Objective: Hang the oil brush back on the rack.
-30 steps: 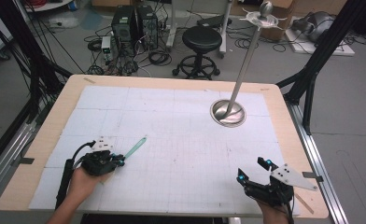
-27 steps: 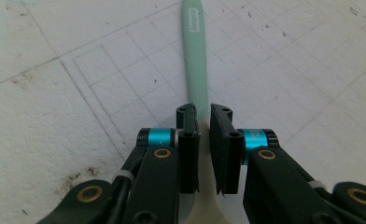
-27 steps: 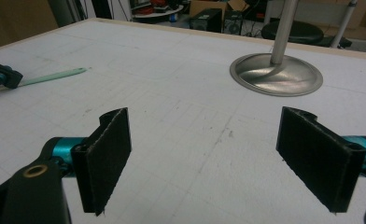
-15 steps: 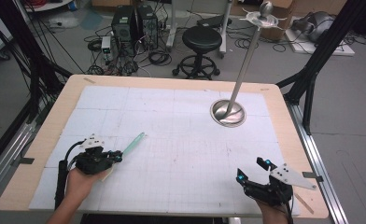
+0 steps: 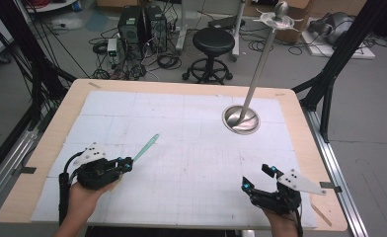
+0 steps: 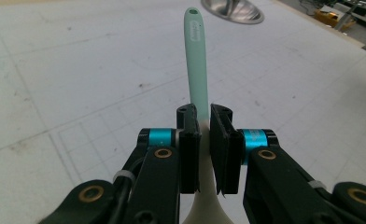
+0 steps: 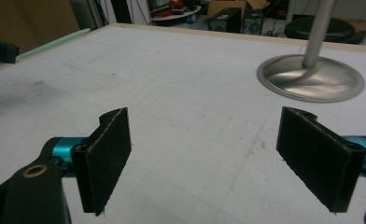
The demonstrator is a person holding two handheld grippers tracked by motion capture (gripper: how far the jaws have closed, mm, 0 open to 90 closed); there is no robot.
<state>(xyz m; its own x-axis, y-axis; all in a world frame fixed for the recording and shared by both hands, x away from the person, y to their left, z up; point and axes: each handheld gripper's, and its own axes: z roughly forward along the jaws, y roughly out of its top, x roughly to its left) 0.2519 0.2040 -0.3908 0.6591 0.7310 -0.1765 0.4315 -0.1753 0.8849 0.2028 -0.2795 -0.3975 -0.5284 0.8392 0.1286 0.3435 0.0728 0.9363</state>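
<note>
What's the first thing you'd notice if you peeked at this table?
Probably the tall shiny metal stand on the far right of the white table, with its round base and long pole. Next, the mint-green spoon handle poking out of the left gripper, whose black jaws pinch it near the table's front left. The right gripper waits at the front right, jaws wide open and holding nothing.

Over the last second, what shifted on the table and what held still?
The left gripper, shut on the mint green utensil, slid slightly left a half second ago and has now come back right and a little nearer the person, the utensil's tip still pointing up-right. The right gripper stayed put with jaws open, and the metal stand did not move.
</note>
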